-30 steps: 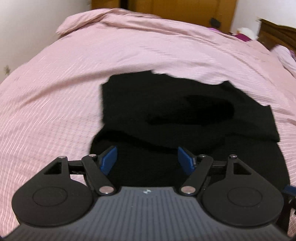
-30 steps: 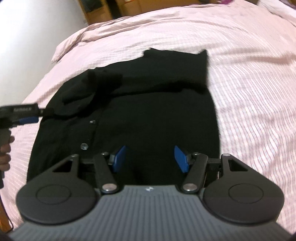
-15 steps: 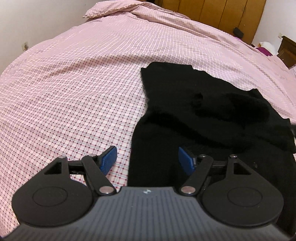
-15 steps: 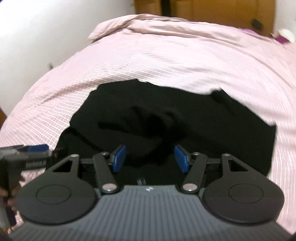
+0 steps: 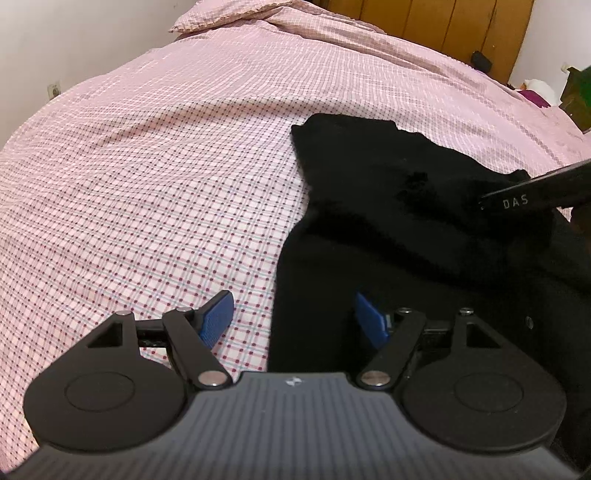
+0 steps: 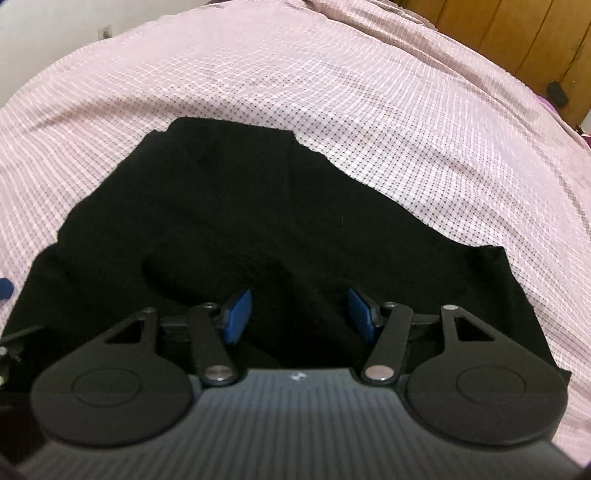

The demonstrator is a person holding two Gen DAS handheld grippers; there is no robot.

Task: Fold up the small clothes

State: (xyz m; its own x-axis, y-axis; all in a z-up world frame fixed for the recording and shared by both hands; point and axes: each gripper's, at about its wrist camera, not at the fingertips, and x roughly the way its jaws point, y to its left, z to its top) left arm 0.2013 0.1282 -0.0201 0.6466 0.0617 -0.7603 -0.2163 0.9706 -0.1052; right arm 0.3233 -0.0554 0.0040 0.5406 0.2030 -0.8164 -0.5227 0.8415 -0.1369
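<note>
Progress on the fold looked partial: the black cardigan lay spread on the pink checked bedspread of the bed, well in from its edges, with a sleeve or upper part apparently already turned across the body, though the dark fabric hid most creases and I could not tell how many folds had been made. A small button showed near the garment's close edge. The left hand-held gripper hung just above the cardigan's left side edge, its blue pads spread wide, one over bare bedspread and the other over black cloth, pinching nothing. The right hand-held gripper was likewise spread and empty, poised low over the middle of the cardigan, and its body entered the left wrist view as a dark bar from the right. Judging by the layout, the garment remained a broad, loose shape and not a compact bundle, so at least one more fold, probably bringing a side or the bottom over, seemed left to do. A wooden headboard stood at the far end of the bed.
</note>
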